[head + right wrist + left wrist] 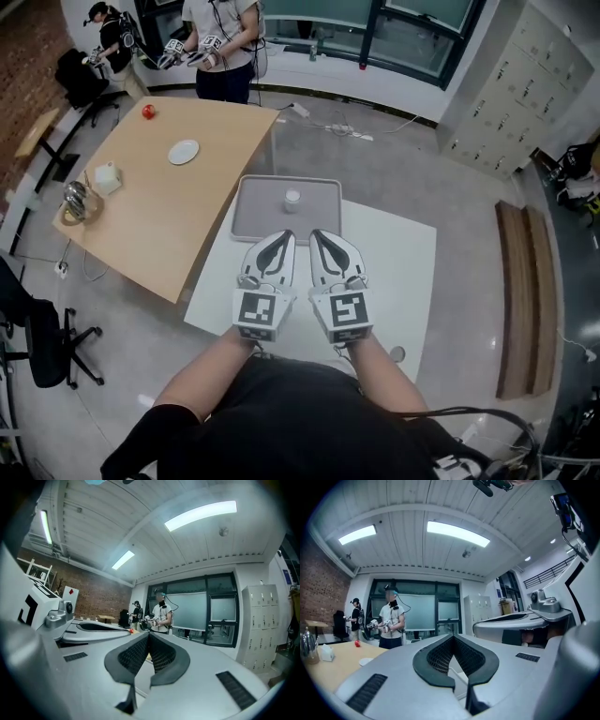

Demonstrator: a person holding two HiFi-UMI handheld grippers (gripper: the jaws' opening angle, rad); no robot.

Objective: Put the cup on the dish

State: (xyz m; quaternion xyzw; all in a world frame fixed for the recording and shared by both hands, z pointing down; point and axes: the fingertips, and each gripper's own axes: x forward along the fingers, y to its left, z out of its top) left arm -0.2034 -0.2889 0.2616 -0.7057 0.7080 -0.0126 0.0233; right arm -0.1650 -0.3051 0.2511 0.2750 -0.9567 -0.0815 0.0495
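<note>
Grey tray lay on the white bench, at 12 o'clock from both tools. The small white cup stood upright on it near the far middle, apart from everything else. Left hand-held gripper and right hand-held gripper hung side by side over the bench, pointing level towards the tray. Each was clenched on nothing, as its own view confirmed. Judgement: they were held closed and well short of the cup so as not to knock it, and placing looked done if the tray counts as the dish. A bare white plate sat on the wooden bench at 10 o'clock; if that is the dish, the cup needs regrasping
</note>
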